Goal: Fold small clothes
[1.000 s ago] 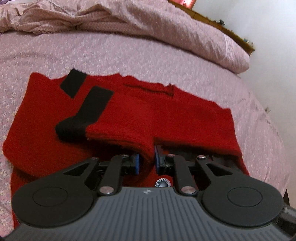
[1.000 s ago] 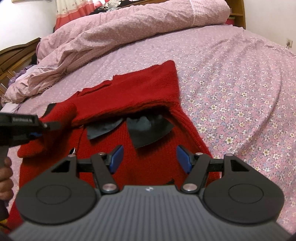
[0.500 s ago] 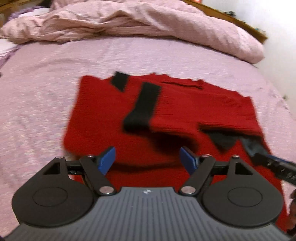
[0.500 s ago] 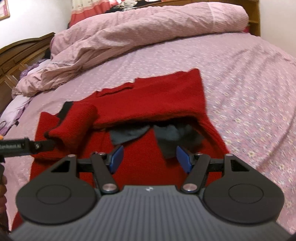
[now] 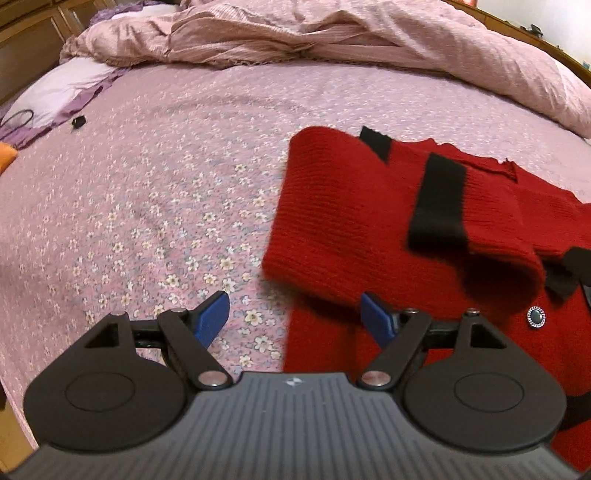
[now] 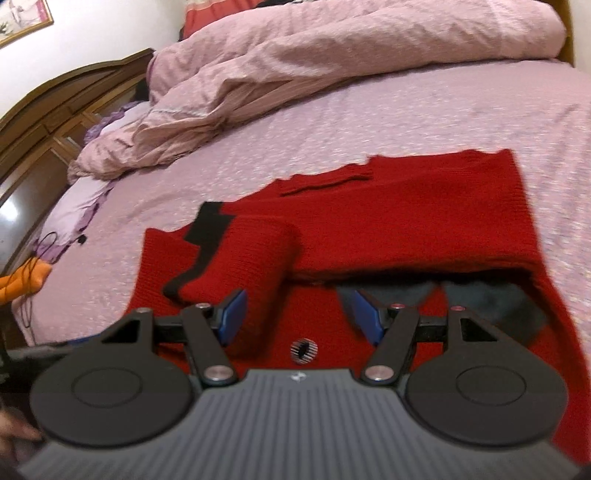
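Observation:
A red knit sweater (image 5: 351,229) lies flat on the flowered bedsheet (image 5: 147,221), both sleeves folded in over its front. The left sleeve's black cuff (image 5: 439,206) rests on the body, with a silver button (image 5: 535,316) below it. My left gripper (image 5: 293,314) hangs open over the sweater's left edge, nothing between its blue pads. In the right wrist view, the sweater (image 6: 424,221) shows the folded sleeve (image 6: 240,258) and dark lining (image 6: 491,299) under the other sleeve. My right gripper (image 6: 298,317) is open above the sweater's front near a button (image 6: 303,350), holding nothing.
A crumpled pink duvet (image 5: 332,33) is heaped along the far side of the bed. A lilac pillow (image 5: 55,88) and a small black object (image 5: 77,122) lie at the left. Wooden furniture (image 6: 55,110) stands beyond the bed, with an orange item (image 6: 22,280) at the left edge.
My left gripper let go of the folded sleeve, opened wide and swung left to the sweater's edge. The right gripper pulled back and up a little, still open.

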{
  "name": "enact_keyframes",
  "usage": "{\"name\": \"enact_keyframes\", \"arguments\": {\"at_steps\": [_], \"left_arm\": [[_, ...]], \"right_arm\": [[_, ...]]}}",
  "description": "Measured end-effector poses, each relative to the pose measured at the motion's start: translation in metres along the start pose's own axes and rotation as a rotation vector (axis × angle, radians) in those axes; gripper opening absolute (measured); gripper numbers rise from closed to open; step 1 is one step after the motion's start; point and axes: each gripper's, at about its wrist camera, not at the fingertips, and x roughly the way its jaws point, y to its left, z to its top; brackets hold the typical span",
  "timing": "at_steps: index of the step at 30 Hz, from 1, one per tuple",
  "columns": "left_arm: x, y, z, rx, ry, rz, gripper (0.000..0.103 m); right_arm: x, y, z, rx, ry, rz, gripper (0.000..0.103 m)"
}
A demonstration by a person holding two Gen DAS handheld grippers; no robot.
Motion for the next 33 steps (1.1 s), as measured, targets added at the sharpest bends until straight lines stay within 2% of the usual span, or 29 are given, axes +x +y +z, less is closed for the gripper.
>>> {"name": "enact_keyframes", "arguments": {"at_steps": [5,18,20,22,23,25,33], "left_arm": [[0.007,0.004,-0.003,-0.008,0.015,0.001,0.082],[0.018,0.003,-0.006,-0.011,0.036,-0.005,0.082],[0.018,0.003,-0.006,-0.010,0.034,-0.005,0.082],[0.017,0.003,-0.006,-0.010,0.031,-0.007,0.082],[0.016,0.003,-0.005,-0.011,0.027,-0.008,0.082],[0.014,0.003,-0.005,-0.013,0.017,-0.012,0.082],[0.003,-0.012,0.002,0.012,-0.046,-0.031,0.082]], "right_arm": [[0.027,0.017,0.007,-0.001,0.045,0.034,0.065],[0.064,0.034,0.004,-0.061,0.101,0.032,0.065],[0.066,0.038,0.004,-0.072,0.098,0.045,0.059],[0.064,0.044,0.006,-0.110,0.086,0.051,0.027],[0.062,0.046,0.009,-0.132,0.078,0.053,0.022],[0.057,0.050,0.014,-0.155,0.062,0.067,0.018],[0.018,0.055,0.058,-0.193,-0.081,0.106,0.017]]}}
